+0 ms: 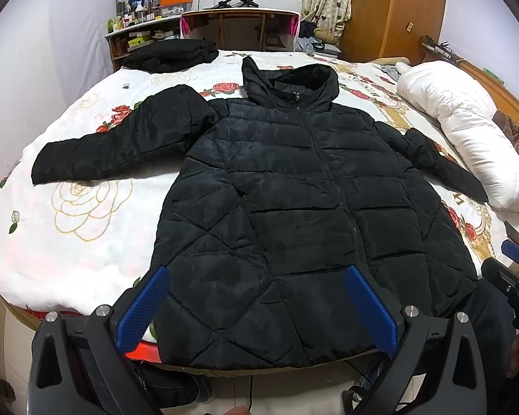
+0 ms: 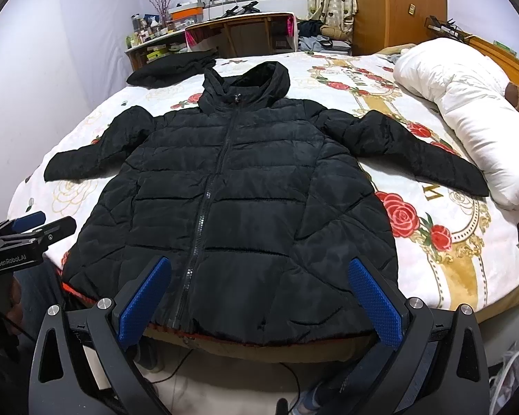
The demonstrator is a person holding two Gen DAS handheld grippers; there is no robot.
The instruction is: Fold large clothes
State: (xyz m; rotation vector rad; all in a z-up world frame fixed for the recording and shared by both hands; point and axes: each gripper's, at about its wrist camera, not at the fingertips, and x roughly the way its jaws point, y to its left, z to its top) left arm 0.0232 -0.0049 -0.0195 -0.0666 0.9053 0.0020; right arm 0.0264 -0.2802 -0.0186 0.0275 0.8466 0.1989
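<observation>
Jacket [image 1: 294, 207] lay flat, zipped, on the floral bed [image 1: 69, 224]; left gripper [image 1: 256, 307] and right gripper [image 2: 259, 297] hung wide open, empty.

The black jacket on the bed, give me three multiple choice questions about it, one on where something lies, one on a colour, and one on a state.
1. Where does the folded dark garment lie relative to the black jacket?
A. On the bed's far corner, beyond one sleeve
B. On top of the jacket's hem
C. On the floor

2. What colour are the pads on the right gripper?
A. Red
B. Blue
C. White

3. How is the jacket's front?
A. Wide open
B. Zipped shut, sleeves spread out
C. Already folded in half

Answers: 1 A, it sits apart near the far edge of the bed. 2 B, both fingers carry blue textured pads. 3 B, the zipper runs closed to the collar and the jacket lies flat.
</observation>
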